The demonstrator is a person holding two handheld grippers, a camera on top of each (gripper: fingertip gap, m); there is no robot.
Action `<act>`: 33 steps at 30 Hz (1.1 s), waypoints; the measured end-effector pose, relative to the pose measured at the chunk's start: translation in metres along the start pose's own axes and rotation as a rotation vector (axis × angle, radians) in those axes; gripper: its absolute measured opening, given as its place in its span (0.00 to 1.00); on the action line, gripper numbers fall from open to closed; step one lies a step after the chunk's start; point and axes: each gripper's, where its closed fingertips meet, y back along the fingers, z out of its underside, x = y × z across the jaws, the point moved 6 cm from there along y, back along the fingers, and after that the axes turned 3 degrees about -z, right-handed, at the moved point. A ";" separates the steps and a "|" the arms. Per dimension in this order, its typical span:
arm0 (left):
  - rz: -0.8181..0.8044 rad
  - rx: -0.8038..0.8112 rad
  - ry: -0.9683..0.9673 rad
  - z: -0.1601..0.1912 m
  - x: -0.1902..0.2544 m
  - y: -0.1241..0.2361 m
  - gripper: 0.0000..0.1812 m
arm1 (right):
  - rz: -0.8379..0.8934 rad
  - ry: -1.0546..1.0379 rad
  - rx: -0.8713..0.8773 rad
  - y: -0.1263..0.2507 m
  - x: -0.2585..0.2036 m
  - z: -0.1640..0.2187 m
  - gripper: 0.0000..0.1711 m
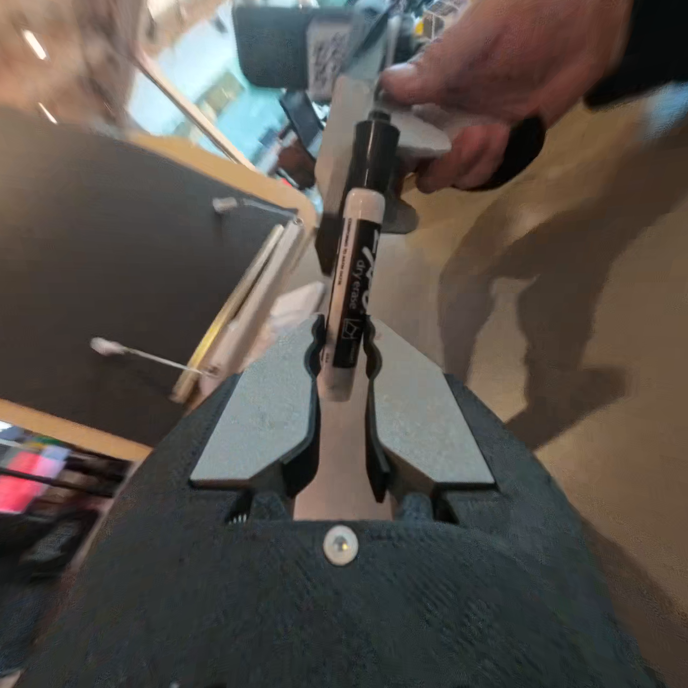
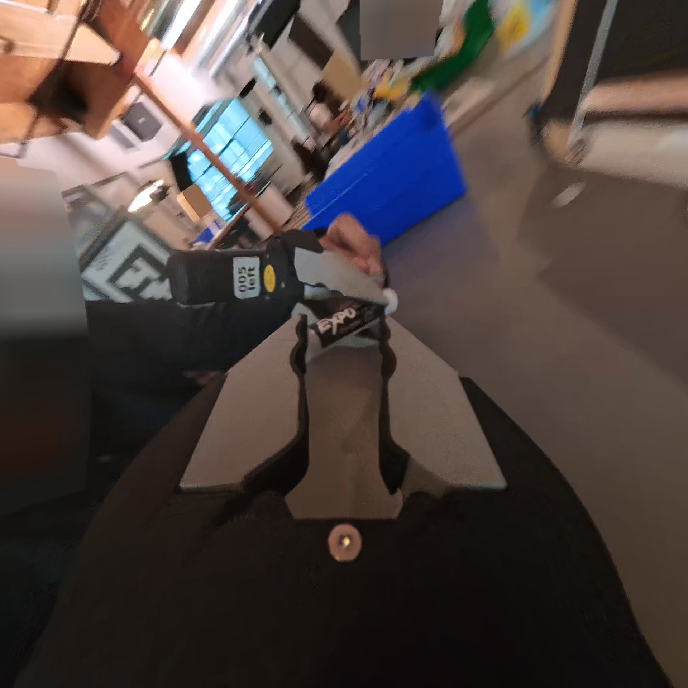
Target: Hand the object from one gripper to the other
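A black-and-white dry-erase marker (image 1: pixel 353 283) with a black cap stands between the fingertips of my left gripper (image 1: pixel 344 331), which is shut on its lower barrel. The white butt end sits just inside the jaws. My right gripper (image 1: pixel 363 238), held by a hand (image 1: pixel 502 74), reaches in from the far side, one finger on each side of the cap end. In the right wrist view my right gripper (image 2: pixel 342 327) is open, wider than the marker (image 2: pixel 335 325), which crosses slantwise between its tips. The left gripper (image 2: pixel 379 294) comes in from the left there.
A dark panel with a light wooden edge (image 1: pixel 111 242) fills the left of the left wrist view. Tan floor (image 1: pixel 558 298) lies to the right. A blue bin (image 2: pixel 391 178) stands behind the grippers in the right wrist view. Both backgrounds are blurred.
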 end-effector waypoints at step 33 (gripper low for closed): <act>0.173 -0.069 0.657 0.015 -0.009 -0.007 0.19 | 0.963 0.515 0.152 0.136 -0.088 -0.064 0.09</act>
